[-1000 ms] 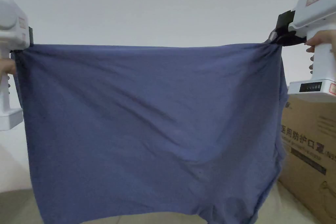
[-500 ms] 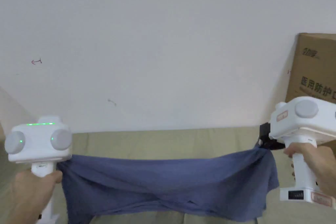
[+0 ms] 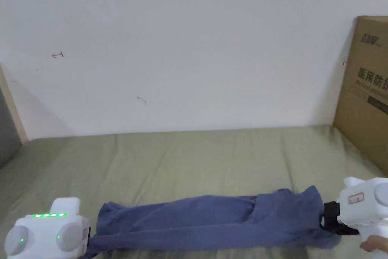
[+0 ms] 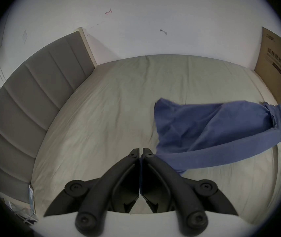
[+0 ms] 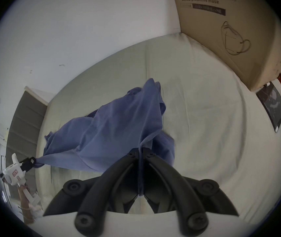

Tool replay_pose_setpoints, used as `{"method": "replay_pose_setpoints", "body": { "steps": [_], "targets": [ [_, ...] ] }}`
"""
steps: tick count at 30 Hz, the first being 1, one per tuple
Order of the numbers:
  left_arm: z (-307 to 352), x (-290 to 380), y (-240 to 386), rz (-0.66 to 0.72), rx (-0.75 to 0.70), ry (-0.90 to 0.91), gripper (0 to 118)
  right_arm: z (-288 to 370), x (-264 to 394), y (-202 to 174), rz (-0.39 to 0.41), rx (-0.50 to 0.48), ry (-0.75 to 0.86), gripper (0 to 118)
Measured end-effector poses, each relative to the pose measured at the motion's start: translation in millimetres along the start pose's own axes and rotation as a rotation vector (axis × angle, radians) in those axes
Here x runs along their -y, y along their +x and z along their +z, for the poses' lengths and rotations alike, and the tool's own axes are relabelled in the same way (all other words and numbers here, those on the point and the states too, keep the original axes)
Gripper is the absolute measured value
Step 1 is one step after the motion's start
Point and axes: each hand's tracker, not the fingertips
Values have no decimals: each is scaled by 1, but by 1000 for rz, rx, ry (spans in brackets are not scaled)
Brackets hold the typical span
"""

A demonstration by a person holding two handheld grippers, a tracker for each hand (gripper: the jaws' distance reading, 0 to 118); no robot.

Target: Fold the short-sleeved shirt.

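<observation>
The left hand-held gripper has its black jaws pressed together on one end of the blue short-sleeved cotton shirt, and the right hand-held gripper pinches the other end. The shirt stretches between them as a rumpled band, low over the pale green bed sheet. A brown cardboard box stands at the bed's right edge against the white wall.

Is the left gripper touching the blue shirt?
Touching. In the left gripper view, the left gripper has its jaws closed on an edge of the blue shirt.
</observation>
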Motion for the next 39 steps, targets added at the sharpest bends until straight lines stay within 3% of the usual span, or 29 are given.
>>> {"method": "replay_pose_setpoints", "body": {
  "steps": [4,12,15,19,23,24,25,27,28,31,32,33,34,35,36,39],
  "targets": [
    [62,53,-23,-22,-1,30,1,54,66,1,105,4,-4,5],
    [180,197,-55,-14,-2,10,1,156,264,30,92,-4,12,5],
    [199,248,-64,-57,-12,-31,1,182,319,38,81,59,-2,5],
    [218,298,-80,-49,-1,-60,1,207,365,57,-60,17,2,5],
    [228,314,-90,-17,12,-64,3,204,384,59,2,67,-21,5],
    [231,317,-93,24,27,-44,9,202,385,59,18,75,-28,6],
    [236,317,-93,32,35,-51,35,201,386,57,23,84,-19,19],
    [242,318,-93,26,30,-84,92,204,385,55,32,106,-10,73],
    [245,321,-94,21,44,-78,110,203,384,57,34,91,-7,102],
    [256,325,-92,18,71,-56,102,216,380,55,40,52,13,105],
    [261,327,-92,37,120,-44,91,221,380,55,52,46,9,102],
    [267,329,-93,57,176,-30,70,226,382,53,82,27,17,92],
    [273,332,-93,75,226,-20,33,231,384,50,120,19,35,54],
    [276,335,-92,85,254,-24,6,235,388,46,125,38,39,16],
    [277,340,-90,82,230,-38,0,236,394,44,124,55,39,3],
    [274,356,-88,66,156,-68,0,236,413,46,94,24,33,3]
  ]
}}
